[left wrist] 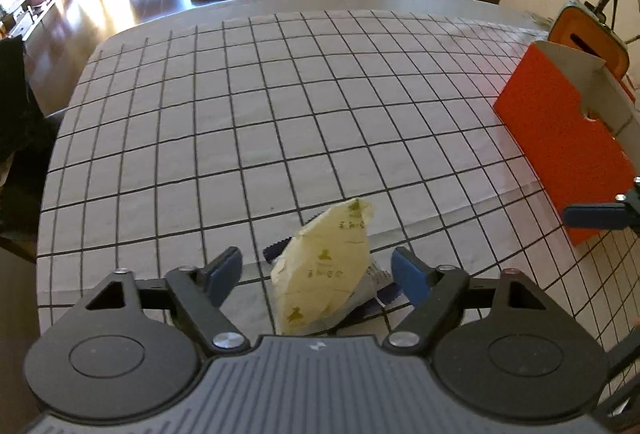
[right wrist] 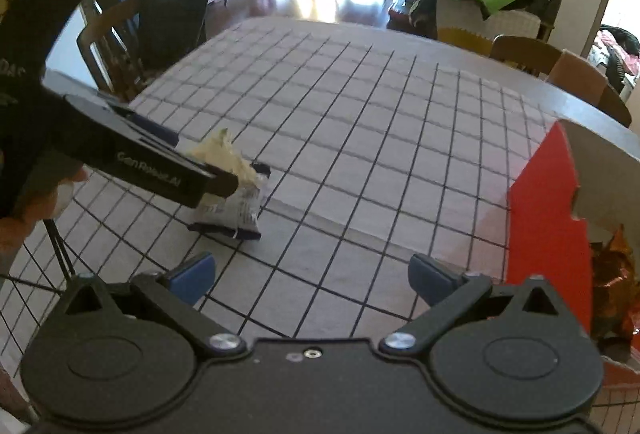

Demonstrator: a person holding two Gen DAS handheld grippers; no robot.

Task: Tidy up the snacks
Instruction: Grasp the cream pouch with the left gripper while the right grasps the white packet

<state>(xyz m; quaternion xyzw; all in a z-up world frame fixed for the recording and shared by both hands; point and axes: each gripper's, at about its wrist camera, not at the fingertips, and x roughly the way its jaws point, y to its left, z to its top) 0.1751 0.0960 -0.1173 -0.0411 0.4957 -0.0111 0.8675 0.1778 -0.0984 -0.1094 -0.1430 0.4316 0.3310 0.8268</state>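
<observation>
- The yellow snack packet lies on the gridded surface, tilted over a dark wrapper, between the spread jaws of the left hand-held gripper.
- Closing could pinch only crinkly film, letting the packet slip.
- The right hand-held gripper is open and empty beside the red box; a careless carry could clip its wall.

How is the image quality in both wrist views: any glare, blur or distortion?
Left wrist view: strong fisheye bending of the grid cloth, windows blown out at top left, snack packet reasonably sharp. Right wrist view: same curvature, blown-out backlight from the far windows, soft orange box, dark left hand-held gripper.
</observation>
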